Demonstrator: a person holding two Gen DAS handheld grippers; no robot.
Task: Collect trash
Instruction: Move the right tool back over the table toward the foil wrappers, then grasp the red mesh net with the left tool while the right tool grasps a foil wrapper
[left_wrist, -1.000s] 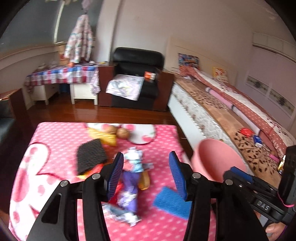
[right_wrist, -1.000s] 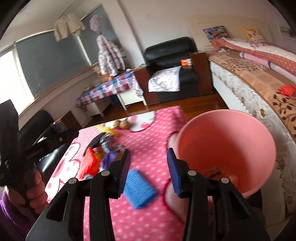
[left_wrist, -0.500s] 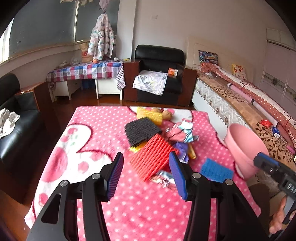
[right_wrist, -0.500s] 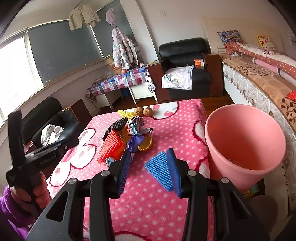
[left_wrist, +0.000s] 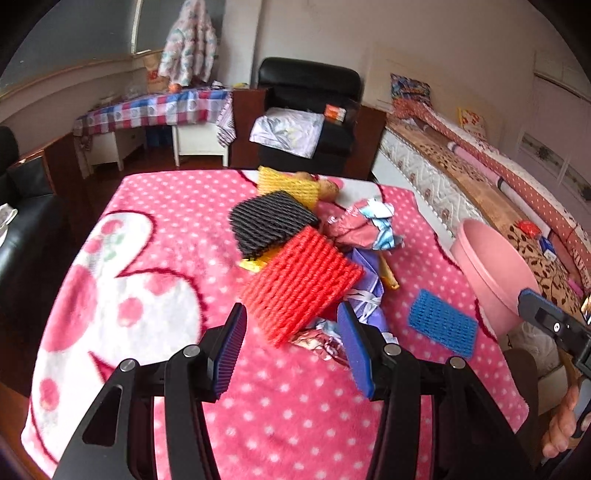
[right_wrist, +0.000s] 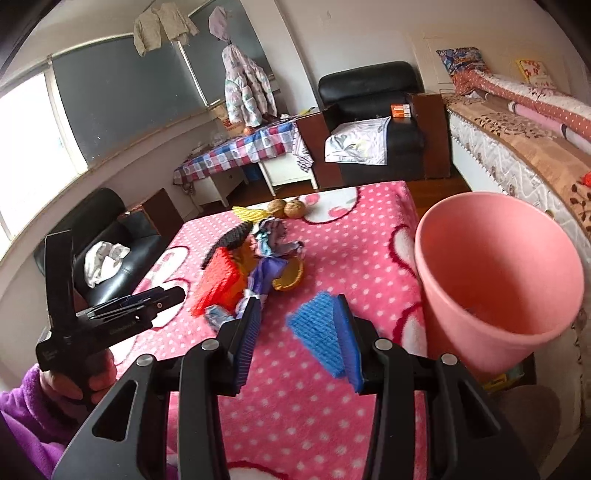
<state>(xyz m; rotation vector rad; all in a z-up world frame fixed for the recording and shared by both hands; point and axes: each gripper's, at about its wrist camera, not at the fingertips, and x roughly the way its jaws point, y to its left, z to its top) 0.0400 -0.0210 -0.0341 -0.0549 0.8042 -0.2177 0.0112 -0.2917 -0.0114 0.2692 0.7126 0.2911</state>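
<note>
Ribbed red foam net lies atop crumpled wrappers.

A pink bucket, red foam net and blue foam net sit by a pink, white-dotted blanket.

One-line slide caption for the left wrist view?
Open left gripper hovers near a red foam net atop the trash pile; pink bin waits at right.
</note>
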